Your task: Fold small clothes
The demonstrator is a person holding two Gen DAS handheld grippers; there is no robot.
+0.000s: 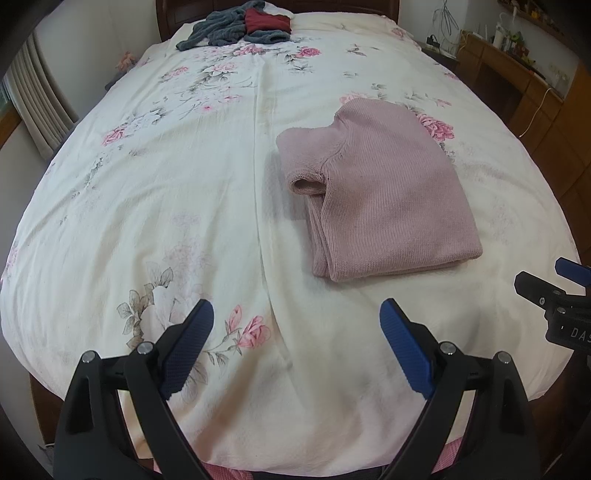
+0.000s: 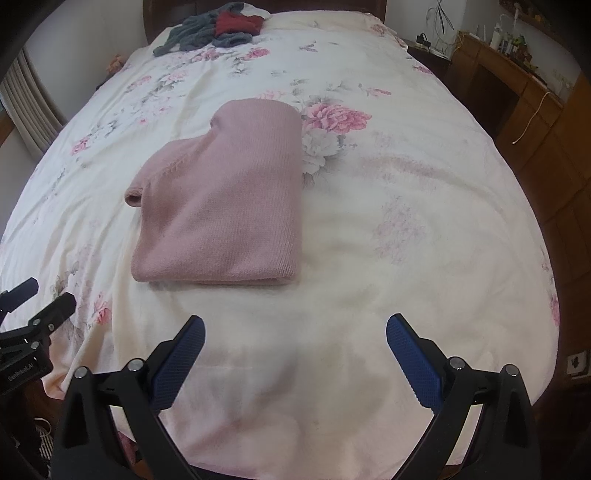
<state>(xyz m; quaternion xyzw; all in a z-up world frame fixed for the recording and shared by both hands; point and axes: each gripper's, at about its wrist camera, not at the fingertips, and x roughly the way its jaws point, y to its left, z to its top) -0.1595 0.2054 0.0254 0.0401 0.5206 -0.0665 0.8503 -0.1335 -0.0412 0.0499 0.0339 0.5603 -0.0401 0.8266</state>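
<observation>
A folded pink sweater [image 1: 376, 199] lies on the floral bed [image 1: 166, 192], beyond both tools. The left gripper [image 1: 297, 321], marked "GenRobot.AI", and right gripper [image 2: 295, 336] hover with jaws apart. Grey and red clothes [image 1: 236, 26] are heaped near the headboard.

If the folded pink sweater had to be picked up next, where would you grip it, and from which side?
Probably the near edge of the pink sweater, approached from the foot of the bed. All its layers stack there in one thick, straight fold facing both open hand-held grippers, left and right. One at each near corner should keep the fold together.
</observation>
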